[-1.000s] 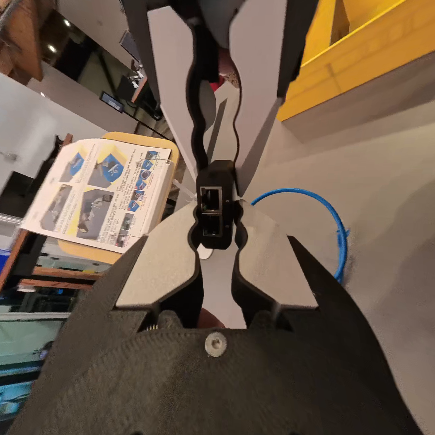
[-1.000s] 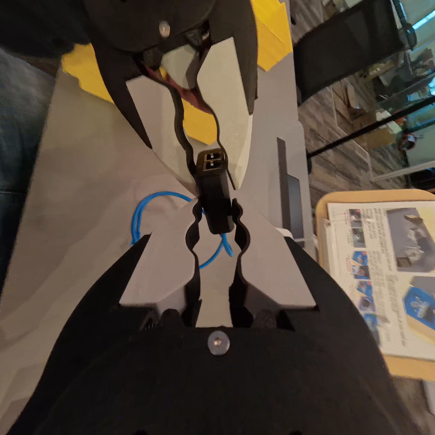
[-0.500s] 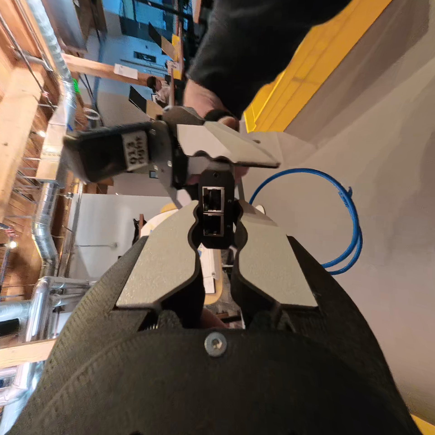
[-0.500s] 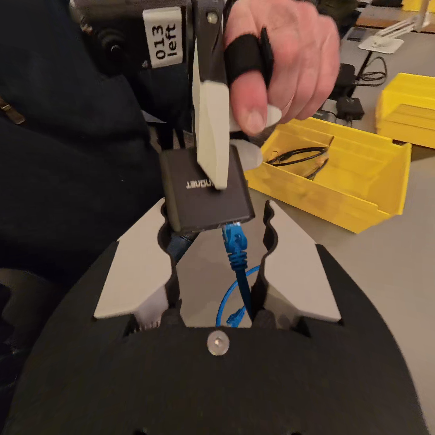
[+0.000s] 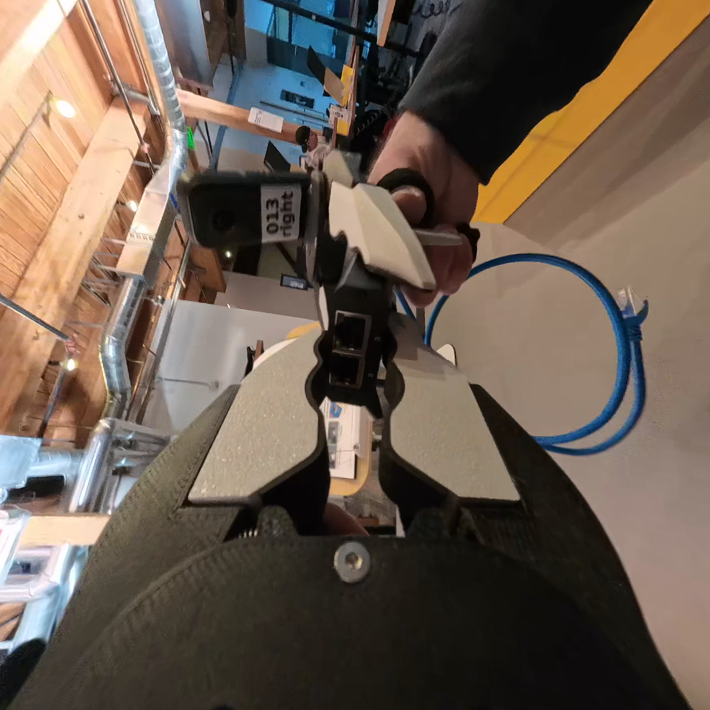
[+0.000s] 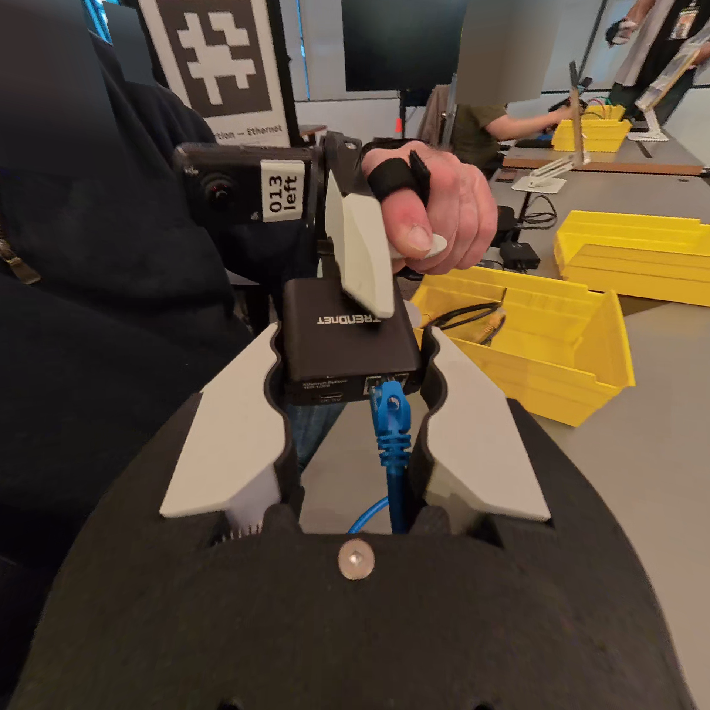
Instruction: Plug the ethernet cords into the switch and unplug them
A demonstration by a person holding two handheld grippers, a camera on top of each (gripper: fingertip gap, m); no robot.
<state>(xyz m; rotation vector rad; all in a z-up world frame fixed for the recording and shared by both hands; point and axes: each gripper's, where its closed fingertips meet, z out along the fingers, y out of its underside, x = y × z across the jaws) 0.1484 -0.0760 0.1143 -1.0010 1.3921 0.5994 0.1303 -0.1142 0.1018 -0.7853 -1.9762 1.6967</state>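
Observation:
The black switch is clamped between my left gripper, with two empty ports facing the left wrist view. In the right wrist view the switch sits between the tips of my right gripper, which touch both its sides. The left gripper's upper finger presses on its top. A blue ethernet cord's plug sits in a port on the near face. The cord loops over the grey table, its free plug loose. The right gripper shows edge-on beyond the switch.
A yellow bin holding dark cables stands right of the switch, with more yellow bins behind it. A person's hand holds the left gripper. People work at a far table. A printed sheet lies below. Only a small space, under 4 cm, lies between the two pairs of fingers.
Both grippers swung round together with the switch. The right gripper moved in and its fingers narrowed onto the switch's sides. The blue plug now shows in the port.

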